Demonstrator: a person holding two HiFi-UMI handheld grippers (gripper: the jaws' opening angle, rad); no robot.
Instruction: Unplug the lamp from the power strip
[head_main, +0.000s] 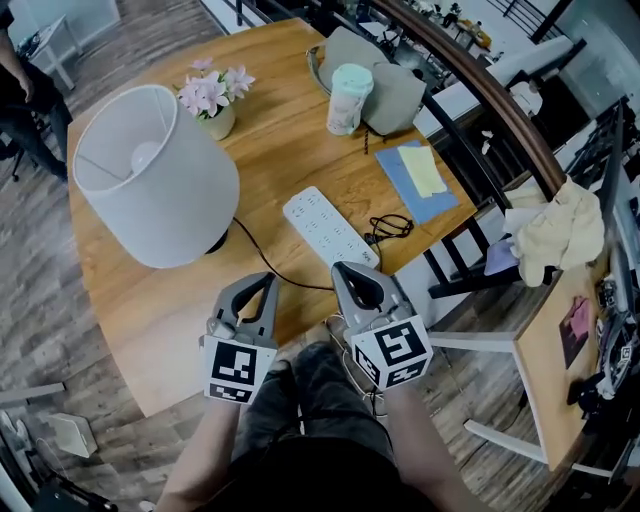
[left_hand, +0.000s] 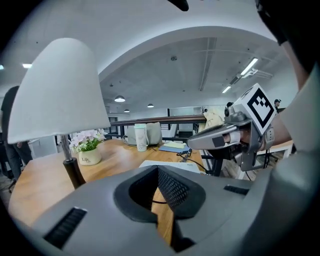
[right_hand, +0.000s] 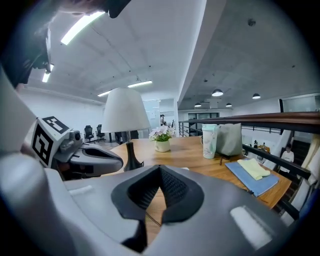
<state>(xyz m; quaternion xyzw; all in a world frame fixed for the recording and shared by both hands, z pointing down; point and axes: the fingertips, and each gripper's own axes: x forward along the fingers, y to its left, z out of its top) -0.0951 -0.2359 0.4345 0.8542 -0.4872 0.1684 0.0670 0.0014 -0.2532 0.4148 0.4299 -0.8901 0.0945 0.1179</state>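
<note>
**Lamp cord traced to strip; plug itself unconfirmed**

Located the white drum-shaded table lamp with black base (head_main: 150, 175) at upper left of the head view, standing on the round wooden tabletop (head_main: 290, 140). Traced its thin black cord (head_main: 270, 268) from the base down to lower centre, toward the near end of the long white power strip (head_main: 325, 228) at frame centre.

Found the left grey claw (head_main: 265, 280) with jaws together and empty, held just beside the cord, likely as a steadying hand. Found the right grey claw (head_main: 350, 270) likewise closed on nothing, tip overlapping the strip's near end, probably positioned for the pull.

Could not confirm the plug as seated or out: hidden under the right claw. Could not identify the small black cable coil (head_main: 390, 226) beside the strip as its own lead or otherwise.
</note>
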